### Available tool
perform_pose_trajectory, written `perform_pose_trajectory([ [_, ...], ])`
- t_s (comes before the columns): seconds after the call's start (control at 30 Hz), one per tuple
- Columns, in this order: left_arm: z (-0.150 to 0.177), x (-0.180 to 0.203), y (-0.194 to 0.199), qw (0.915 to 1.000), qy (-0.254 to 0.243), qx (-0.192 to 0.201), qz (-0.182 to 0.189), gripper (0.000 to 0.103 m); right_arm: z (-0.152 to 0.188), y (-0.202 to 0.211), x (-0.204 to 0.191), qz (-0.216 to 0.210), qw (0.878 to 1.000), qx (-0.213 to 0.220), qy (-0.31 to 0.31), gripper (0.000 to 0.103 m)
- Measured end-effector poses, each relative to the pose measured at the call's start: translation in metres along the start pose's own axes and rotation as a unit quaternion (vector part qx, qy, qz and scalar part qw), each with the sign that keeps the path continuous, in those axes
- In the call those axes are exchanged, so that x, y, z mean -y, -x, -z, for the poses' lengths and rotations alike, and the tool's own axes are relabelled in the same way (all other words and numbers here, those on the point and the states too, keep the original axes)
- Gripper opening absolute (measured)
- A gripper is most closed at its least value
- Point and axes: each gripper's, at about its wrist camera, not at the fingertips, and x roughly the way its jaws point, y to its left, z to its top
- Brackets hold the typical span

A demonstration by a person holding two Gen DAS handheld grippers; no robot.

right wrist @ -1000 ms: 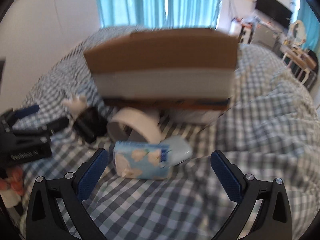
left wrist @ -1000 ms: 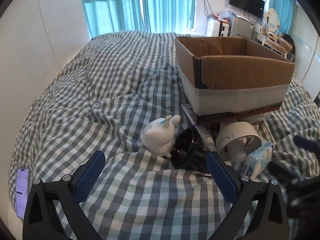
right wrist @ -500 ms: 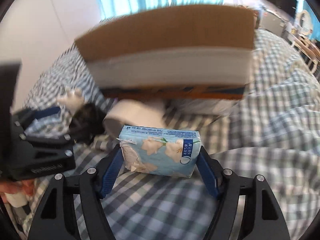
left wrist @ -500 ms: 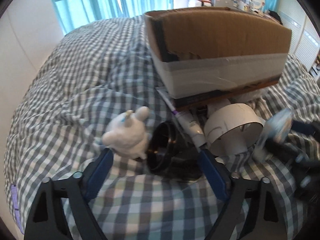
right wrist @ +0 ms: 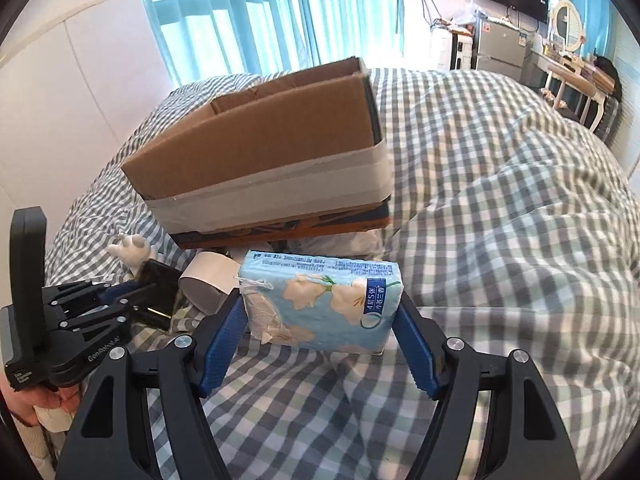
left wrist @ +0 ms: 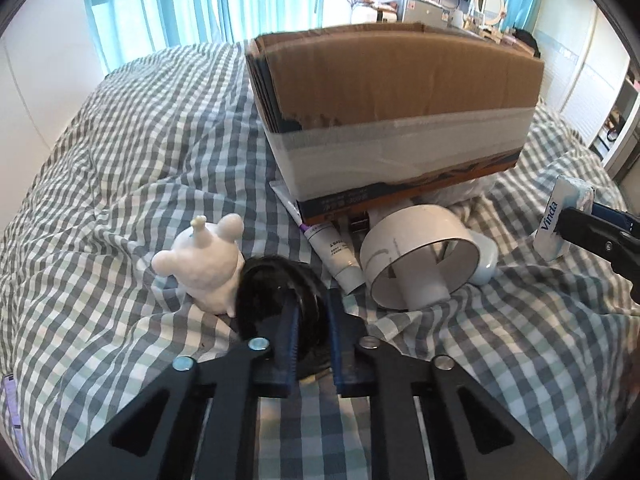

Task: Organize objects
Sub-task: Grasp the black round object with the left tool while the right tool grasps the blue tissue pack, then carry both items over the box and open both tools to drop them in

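An open cardboard box (left wrist: 396, 108) stands on the checked bed; it also shows in the right wrist view (right wrist: 264, 152). My left gripper (left wrist: 312, 312) is shut on the rim of a black round cup (left wrist: 272, 292) lying beside a white toy animal (left wrist: 204, 256). My right gripper (right wrist: 320, 320) is shut on a blue tissue pack (right wrist: 320, 300) and holds it above the bed, in front of the box. The pack also shows at the right edge of the left wrist view (left wrist: 560, 216). A white tape roll (left wrist: 416, 256) and a white tube (left wrist: 332, 248) lie before the box.
The checked bedspread (right wrist: 500, 200) stretches wide to the right of the box. A phone (left wrist: 10, 412) lies at the bed's left edge. A white wall stands on the left, curtains and furniture lie beyond the bed.
My left gripper has closed on the black cup. My right gripper closed on the tissue pack and lifted it off the bed, up and to the right of the tape roll.
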Motion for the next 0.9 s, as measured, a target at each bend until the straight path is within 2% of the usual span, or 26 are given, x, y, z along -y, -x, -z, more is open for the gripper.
perform_pose_trajectory([
  [0.5, 0.002, 0.008, 0.072, 0.9972, 0.007, 0.075, 0.002, 0.007, 0.009, 0.066, -0.015, 0.031, 0.997, 0.065, 0.029, 0.072],
  [0.7, -0.001, 0.013, 0.116, 0.9930, 0.007, 0.117, 0.012, 0.007, 0.007, 0.106, -0.027, 0.032, 0.993, 0.103, 0.050, 0.072],
  [0.9, -0.022, 0.016, 0.160, 0.9869, -0.012, 0.160, 0.012, 0.007, -0.006, 0.143, -0.045, 0.030, 0.987, 0.142, 0.077, 0.072],
])
